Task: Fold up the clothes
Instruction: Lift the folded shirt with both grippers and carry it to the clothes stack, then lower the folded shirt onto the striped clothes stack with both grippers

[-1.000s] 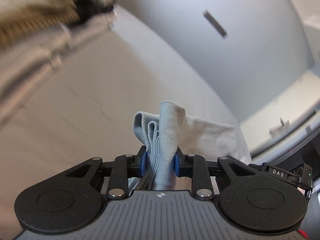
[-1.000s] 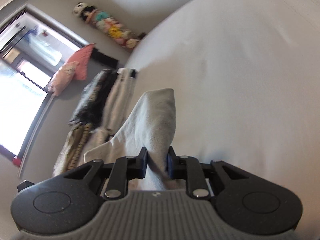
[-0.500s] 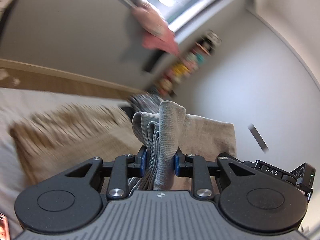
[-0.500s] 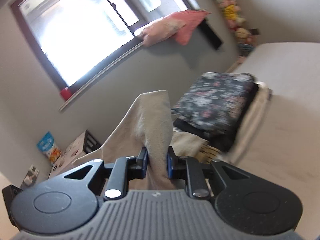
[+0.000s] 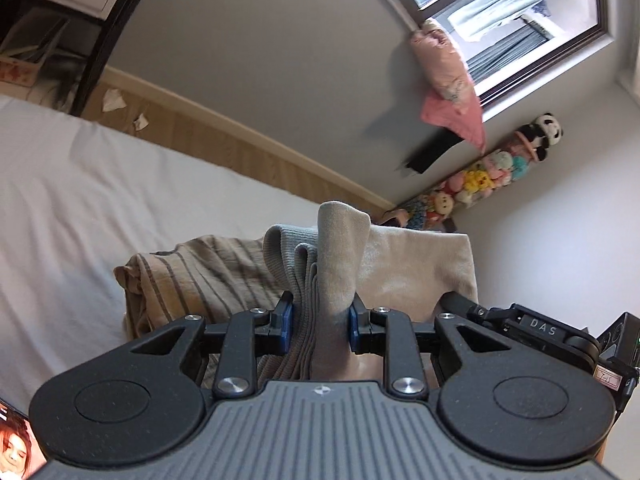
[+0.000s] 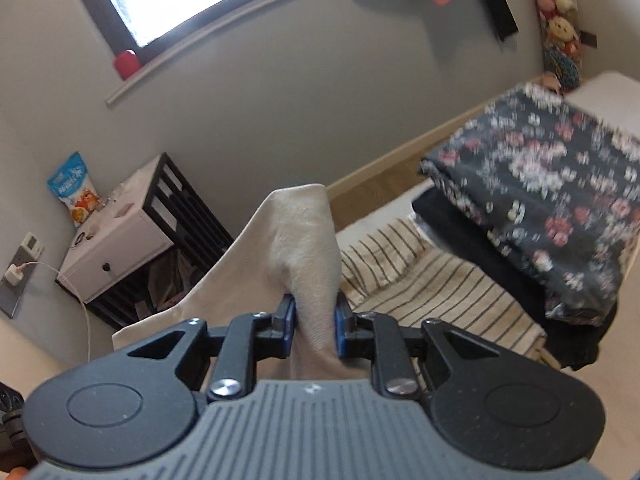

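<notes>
My left gripper (image 5: 320, 320) is shut on a bunched beige garment (image 5: 416, 264) with a ribbed grey-beige edge, held up in the air. In the right wrist view the same beige garment (image 6: 304, 232) stands up between the pads of my right gripper (image 6: 314, 320). Those jaws are opening slightly, with the pads still touching the cloth. Beyond both grippers, a pile of folded clothes lies on the white bed (image 5: 80, 200). A striped beige piece (image 5: 192, 272) (image 6: 432, 280) lies low in the pile and a dark floral one (image 6: 540, 184) on top.
A white and black nightstand (image 6: 120, 232) stands by the grey wall left of the bed. Pink cloth (image 5: 448, 92) hangs from the windowsill. A row of plush toys (image 5: 480, 184) fills the far corner. A wooden bed rail (image 5: 240, 148) runs along the wall.
Both views have swung from the bare white sheet to the window wall and the folded pile. The beige garment has stayed gripped in both grippers throughout.
</notes>
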`<state>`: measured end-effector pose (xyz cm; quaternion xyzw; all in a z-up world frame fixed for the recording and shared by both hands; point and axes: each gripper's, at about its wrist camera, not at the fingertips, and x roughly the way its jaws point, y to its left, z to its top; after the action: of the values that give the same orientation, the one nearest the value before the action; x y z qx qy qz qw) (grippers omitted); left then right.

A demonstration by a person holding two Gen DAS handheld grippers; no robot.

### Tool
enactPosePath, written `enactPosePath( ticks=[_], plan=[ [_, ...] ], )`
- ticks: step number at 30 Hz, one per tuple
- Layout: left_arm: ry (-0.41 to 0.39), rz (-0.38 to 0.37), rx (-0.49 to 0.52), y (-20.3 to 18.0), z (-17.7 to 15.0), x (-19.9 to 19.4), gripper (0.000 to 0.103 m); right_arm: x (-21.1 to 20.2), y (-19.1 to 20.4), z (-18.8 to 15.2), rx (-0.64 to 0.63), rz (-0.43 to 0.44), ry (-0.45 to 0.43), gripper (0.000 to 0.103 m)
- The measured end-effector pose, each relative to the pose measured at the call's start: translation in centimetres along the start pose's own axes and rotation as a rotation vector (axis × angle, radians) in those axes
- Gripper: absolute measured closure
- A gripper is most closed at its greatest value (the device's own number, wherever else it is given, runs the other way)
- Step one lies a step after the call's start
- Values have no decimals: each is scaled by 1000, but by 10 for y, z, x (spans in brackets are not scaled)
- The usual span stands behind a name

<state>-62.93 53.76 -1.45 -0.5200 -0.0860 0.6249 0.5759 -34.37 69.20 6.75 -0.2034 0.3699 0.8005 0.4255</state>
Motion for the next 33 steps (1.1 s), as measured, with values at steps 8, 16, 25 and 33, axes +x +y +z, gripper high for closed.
enactPosePath(
  ticks=[8,16,25,33],
  plan=[
    [22,17,-9,14,3,4,74,-14,-50,-24,152,32,-103,44],
    [38,18,-14,17,5,7,73,-37,-104,-88,371,122,-181,38],
    [48,34,7,14,5,8,73,-23,-100,-126,462,205,-199,68],
    [-11,-30,-2,1,8,-18,74,-57,-59,-92,322,199,-300,81]
  ],
)
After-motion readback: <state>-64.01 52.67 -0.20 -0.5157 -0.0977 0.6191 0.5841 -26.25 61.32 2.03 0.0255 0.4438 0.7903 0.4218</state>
